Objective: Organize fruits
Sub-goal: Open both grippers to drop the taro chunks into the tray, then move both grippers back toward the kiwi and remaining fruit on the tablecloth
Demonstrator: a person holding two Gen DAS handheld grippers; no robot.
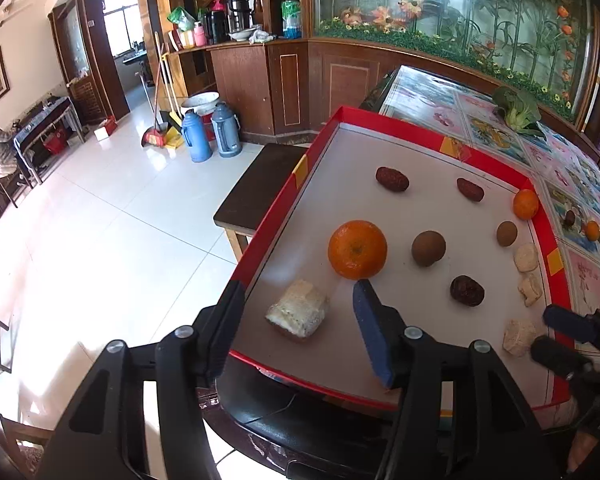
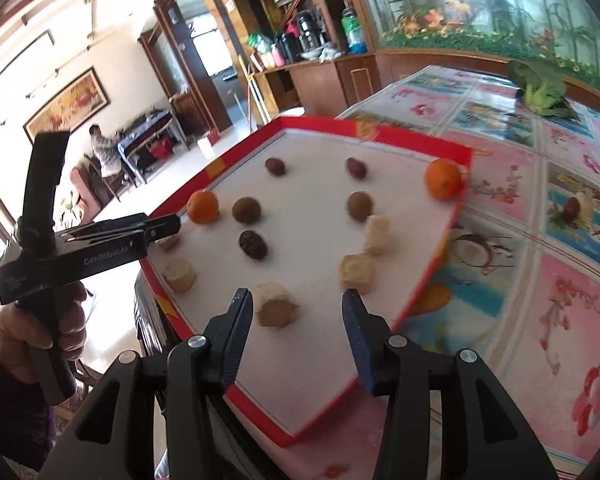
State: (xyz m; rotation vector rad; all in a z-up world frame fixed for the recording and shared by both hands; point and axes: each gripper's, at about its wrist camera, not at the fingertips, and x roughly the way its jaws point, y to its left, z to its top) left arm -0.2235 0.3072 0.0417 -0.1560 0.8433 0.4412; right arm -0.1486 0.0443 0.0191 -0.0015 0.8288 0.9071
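The left wrist view looks down from close above the near left corner of the red-rimmed tray [image 1: 538,216], facing across it toward the far wall, with the floor at its left. The right wrist view sits close over the tray's [image 2: 432,276] near edge, facing the same way and tilted. Both share the tray, and each sees the other gripper [image 1: 556,336] [image 2: 156,229].
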